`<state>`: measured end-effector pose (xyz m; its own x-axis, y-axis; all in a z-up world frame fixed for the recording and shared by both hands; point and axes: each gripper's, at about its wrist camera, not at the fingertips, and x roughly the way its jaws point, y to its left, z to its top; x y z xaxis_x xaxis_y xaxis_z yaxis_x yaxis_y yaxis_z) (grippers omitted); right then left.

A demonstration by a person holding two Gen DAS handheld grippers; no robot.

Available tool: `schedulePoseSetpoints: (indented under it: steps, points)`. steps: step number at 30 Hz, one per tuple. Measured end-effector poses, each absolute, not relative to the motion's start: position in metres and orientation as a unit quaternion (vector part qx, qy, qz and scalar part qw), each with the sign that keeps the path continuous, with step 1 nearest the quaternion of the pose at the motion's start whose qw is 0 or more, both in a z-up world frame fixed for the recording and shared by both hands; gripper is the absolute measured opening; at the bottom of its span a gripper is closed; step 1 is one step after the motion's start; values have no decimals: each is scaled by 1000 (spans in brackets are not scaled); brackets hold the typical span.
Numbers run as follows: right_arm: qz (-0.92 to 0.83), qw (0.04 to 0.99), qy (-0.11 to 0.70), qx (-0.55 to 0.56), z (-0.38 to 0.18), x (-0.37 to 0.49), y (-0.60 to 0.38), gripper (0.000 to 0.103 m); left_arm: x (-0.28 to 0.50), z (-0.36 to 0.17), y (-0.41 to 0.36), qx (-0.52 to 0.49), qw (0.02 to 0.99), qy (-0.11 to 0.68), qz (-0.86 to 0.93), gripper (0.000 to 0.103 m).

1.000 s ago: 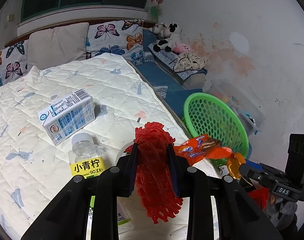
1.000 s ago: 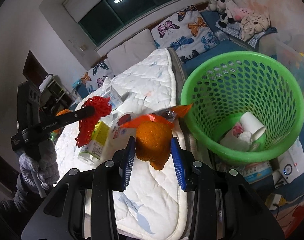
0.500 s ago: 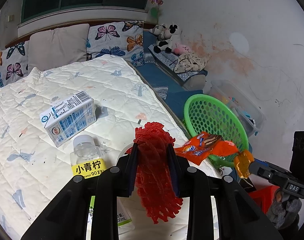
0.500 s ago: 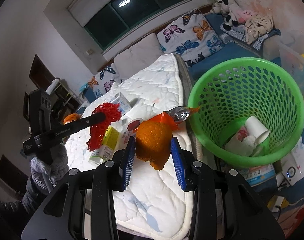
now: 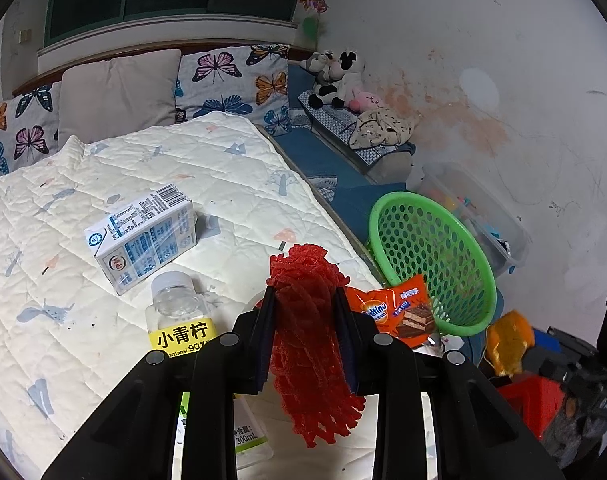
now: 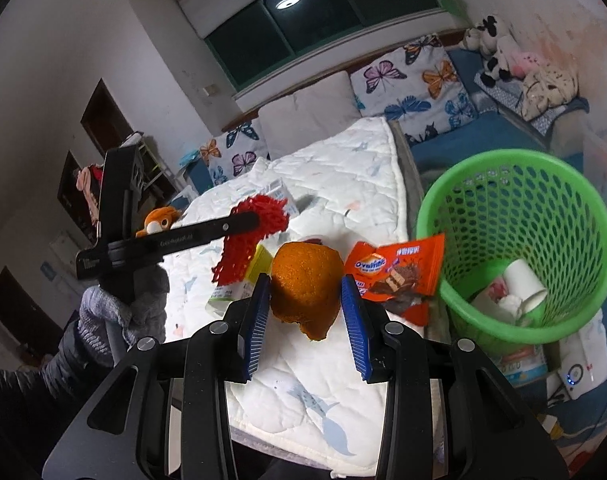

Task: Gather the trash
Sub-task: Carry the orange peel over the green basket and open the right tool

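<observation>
My left gripper (image 5: 303,300) is shut on a red foam fruit net (image 5: 309,344), held above the bed's near edge; it also shows in the right wrist view (image 6: 247,240). My right gripper (image 6: 305,284) is shut on an orange peel (image 6: 305,280), held beside the bed; the peel also shows in the left wrist view (image 5: 505,340). An orange Ovaltine snack wrapper (image 6: 395,268) lies at the bed's edge. A green mesh basket (image 6: 519,184) stands on the floor to the right, with paper cups (image 6: 519,284) inside.
A milk carton (image 5: 141,236) and a lime drink bottle (image 5: 179,320) lie on the white quilt (image 5: 103,168). Butterfly pillows (image 5: 231,76) line the headboard. Plush toys (image 5: 335,80) and a clear storage box (image 5: 475,204) sit by the stained wall.
My right gripper with the peel has drawn back from the bed and lower, away from the wrapper. My left gripper stays about where it was with the net.
</observation>
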<state>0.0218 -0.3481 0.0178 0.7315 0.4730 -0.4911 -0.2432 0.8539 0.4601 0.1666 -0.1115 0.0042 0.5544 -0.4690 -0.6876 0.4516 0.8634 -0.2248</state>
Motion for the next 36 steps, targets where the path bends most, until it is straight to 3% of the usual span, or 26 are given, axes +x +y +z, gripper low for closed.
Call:
schedulePoseSetpoints:
  steps: [16,26,36]
  points:
    - [36,925,333,177,-13,80,-432,41,179,24,-153,7,879,381,-287,28]
    - [-9,934,319,162,-25,79,-457,80,201,33,-222,21,860,381,-340,28]
    - [-34,940,304,153,-27,56,-465,98,216,25,-301,32,838,396,-373,28]
